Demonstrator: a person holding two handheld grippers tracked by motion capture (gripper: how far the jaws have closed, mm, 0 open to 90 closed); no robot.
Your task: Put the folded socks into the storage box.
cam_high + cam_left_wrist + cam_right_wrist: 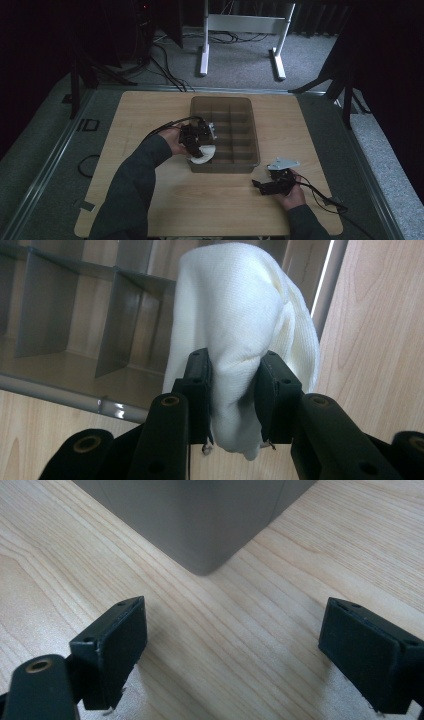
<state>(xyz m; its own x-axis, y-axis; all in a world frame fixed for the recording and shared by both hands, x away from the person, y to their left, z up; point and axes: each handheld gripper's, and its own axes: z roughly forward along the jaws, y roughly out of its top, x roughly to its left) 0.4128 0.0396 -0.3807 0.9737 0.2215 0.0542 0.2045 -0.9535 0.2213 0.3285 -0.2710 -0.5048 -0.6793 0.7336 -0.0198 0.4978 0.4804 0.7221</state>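
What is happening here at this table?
A person works at a wooden table with a claw in each hand. The left claw is closed on a bunched white cloth and holds it at the near left corner of a grey divided bin, above the bin's rim and compartments. The right claw rests open on the table beside the bin's near right corner, with nothing between its jaws.

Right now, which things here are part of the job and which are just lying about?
In the job:
- white cloth, clamped in the left gripper
- grey divided bin, which the cloth hangs over at its near left corner
- right gripper, fingers open, resting by the bin's corner

Lying about:
- white desk frame on the floor beyond the table
- floor cables
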